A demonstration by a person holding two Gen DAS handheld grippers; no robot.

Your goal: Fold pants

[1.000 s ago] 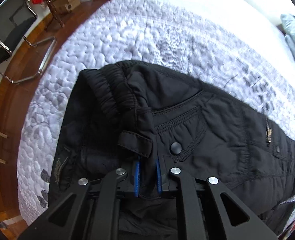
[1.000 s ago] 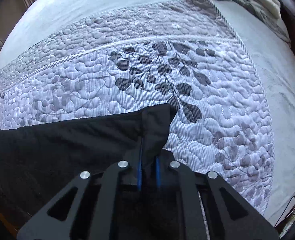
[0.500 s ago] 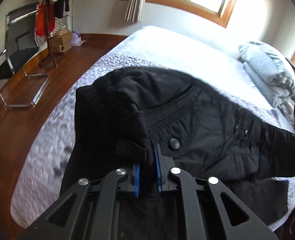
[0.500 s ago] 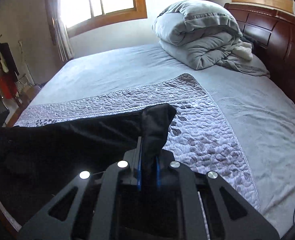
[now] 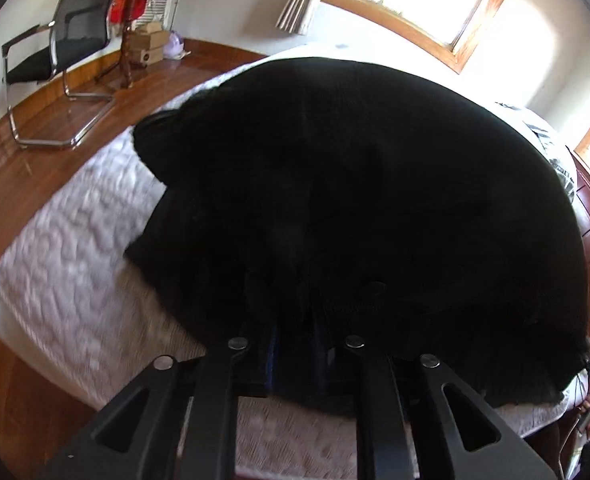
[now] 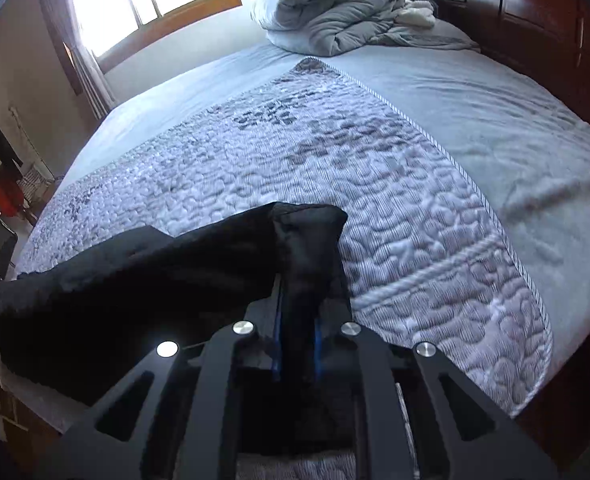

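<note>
Filling most of the left wrist view, the black pants (image 5: 355, 208) now hang as one dark mass across the centre and right of the frame, where half a second ago the pocket, snap and stitching were plain to see. The left tongs (image 5: 297, 344) remain closed on the fabric at the lower centre, their blue pads nearly lost in the cloth. In the right wrist view the right tongs (image 6: 297, 340) stay clamped on a bunched end of the pants (image 6: 307, 240), which trail off to the lower left above the quilted cover (image 6: 395, 208) of the bed (image 6: 515, 120). The rolled duvet (image 6: 335, 8) sits higher in the frame than before. A chair (image 5: 55, 52) stands at the upper left on the wooden floor (image 5: 23, 168).
</note>
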